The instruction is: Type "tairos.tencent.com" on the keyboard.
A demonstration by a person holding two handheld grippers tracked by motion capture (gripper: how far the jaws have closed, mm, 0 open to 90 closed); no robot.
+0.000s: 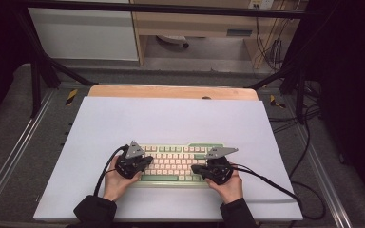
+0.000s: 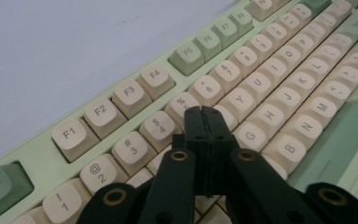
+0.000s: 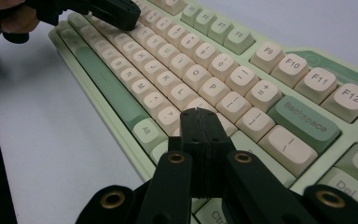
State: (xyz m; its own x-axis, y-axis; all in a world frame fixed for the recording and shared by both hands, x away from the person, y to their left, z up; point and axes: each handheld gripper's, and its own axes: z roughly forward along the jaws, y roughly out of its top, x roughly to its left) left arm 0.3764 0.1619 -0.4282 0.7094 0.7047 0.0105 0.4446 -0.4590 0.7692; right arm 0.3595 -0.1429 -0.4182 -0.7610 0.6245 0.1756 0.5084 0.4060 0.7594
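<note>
i hold my left gripper (image 1: 145, 162) over the left half of the keyboard (image 1: 173, 164), which lies on the white sheet (image 1: 171, 121) toward its near edge, at about six o'clock from the sheet's middle. its jaws are pressed flat together with nothing between them. in the left gripper view the closed tips (image 2: 204, 114) sit over the letter rows, with the 5 key (image 2: 182, 105) at about eleven o'clock from them and the g key (image 2: 250, 136) at about four o'clock. i cannot tell whether the tips touch a key.

my right gripper (image 1: 196, 168) is over the right half of the keyboard, its jaws also closed tight on nothing. in the right gripper view the tips (image 3: 200, 116) sit just short of the key rows, with the backspace key (image 3: 304, 122) at three o'clock and the alt key (image 3: 146, 131) at about eight o'clock. my other gripper (image 3: 121, 14) shows far off at eleven o'clock.
</note>
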